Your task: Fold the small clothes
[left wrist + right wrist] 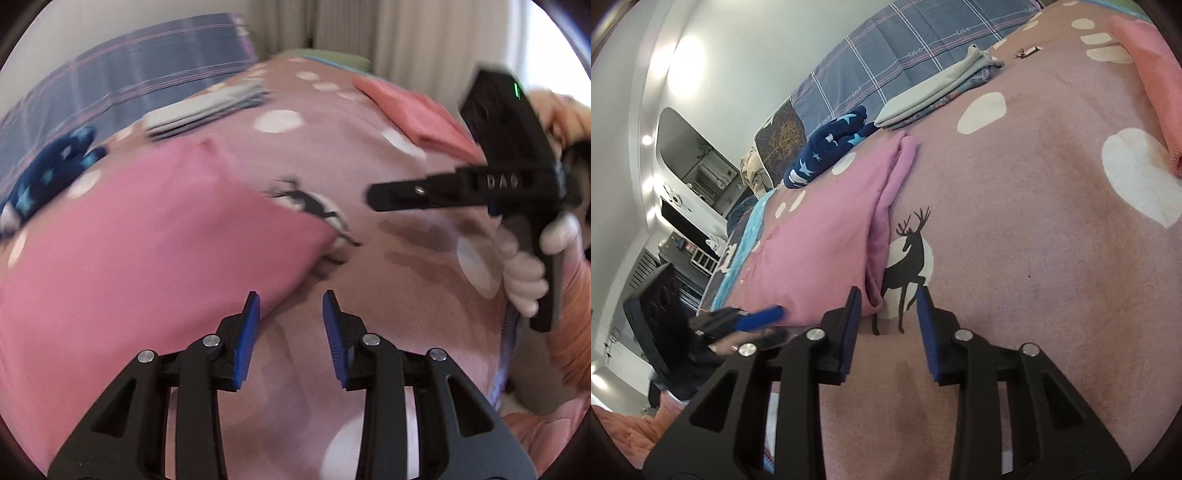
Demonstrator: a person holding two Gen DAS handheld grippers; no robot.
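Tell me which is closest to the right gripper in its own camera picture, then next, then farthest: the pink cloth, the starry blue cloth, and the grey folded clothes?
From the right gripper:
1. The pink cloth, just ahead, a little to the left, beside the deer print.
2. The starry blue cloth, beyond the pink cloth's far end, on the left.
3. The grey folded clothes, farthest back, near the checked blanket.
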